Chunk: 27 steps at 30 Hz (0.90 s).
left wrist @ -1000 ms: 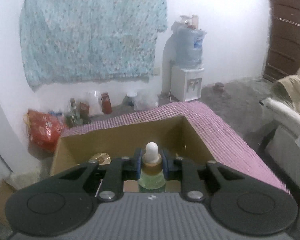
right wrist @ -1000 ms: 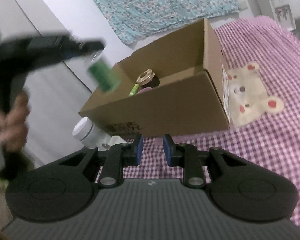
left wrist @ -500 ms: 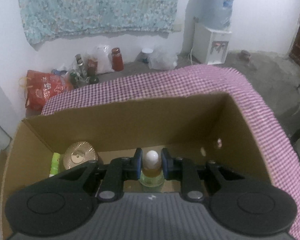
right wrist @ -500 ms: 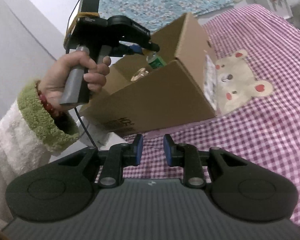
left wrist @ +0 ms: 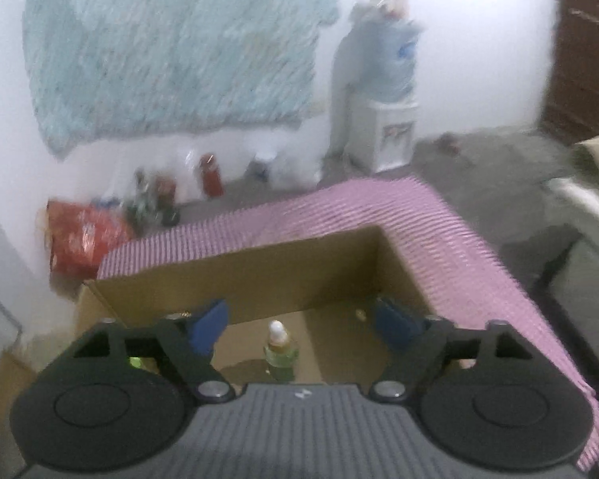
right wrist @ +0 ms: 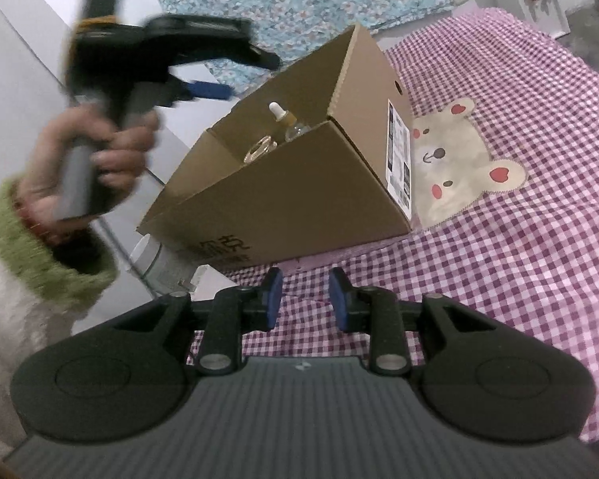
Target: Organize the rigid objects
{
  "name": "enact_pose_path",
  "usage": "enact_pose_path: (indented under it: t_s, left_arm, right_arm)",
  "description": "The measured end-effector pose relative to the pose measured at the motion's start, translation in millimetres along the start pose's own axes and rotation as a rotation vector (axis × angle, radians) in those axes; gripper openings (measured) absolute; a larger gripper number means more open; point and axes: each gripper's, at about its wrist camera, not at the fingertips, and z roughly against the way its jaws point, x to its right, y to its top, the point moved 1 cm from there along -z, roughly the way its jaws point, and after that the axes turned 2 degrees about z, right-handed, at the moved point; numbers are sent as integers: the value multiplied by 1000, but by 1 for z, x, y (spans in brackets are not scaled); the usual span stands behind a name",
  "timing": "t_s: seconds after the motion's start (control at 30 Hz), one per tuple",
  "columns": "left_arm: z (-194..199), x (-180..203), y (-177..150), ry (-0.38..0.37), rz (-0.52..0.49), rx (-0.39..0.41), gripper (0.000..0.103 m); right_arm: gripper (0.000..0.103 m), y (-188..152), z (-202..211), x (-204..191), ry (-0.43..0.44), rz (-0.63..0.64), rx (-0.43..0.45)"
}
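A dropper bottle (left wrist: 280,353) with a white bulb and greenish body stands upright on the floor of the open cardboard box (left wrist: 259,275). My left gripper (left wrist: 301,323) is open wide and empty, above the box's near side. In the right wrist view the bottle (right wrist: 287,121) shows inside the box (right wrist: 299,195) beside a gold-lidded jar (right wrist: 259,149). The left gripper (right wrist: 203,90) hovers up and left of the box. My right gripper (right wrist: 304,299) is slightly open and empty, low over the checked cloth in front of the box.
The box sits on a bed with a pink checked cover (right wrist: 519,239) bearing a bear patch (right wrist: 459,167). A white jar (right wrist: 155,263) lies by the box's left corner. A water dispenser (left wrist: 383,95) and floor clutter (left wrist: 139,207) stand by the far wall.
My left gripper opened and let go of the dropper bottle inside the box, then lifted up and back. The right gripper has barely moved.
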Motion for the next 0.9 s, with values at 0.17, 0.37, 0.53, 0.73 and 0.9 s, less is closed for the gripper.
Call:
enact_pose_path:
  t_s: [0.17,0.37,0.53,0.73,0.9]
  left_arm:
    - [70,8,-42,-36,-69,86,102]
    - [105,-3,-130,17,-63,56,102]
    - [107,-10,-191,-12,-22,19,99]
    - [77,-17,-220,37,22,-8,73]
    - [58,-19,-228,77,32,6,58]
  right_arm:
    - [28,3,3,-14,-7,36,-3]
    - [35,10,-8,-41,11,100,-39]
    - [40,14,-30,-66,45,131,-102]
    - [41,19,-68,-93,81,114,-185]
    - [41,26,-96,-104,80,59,-215]
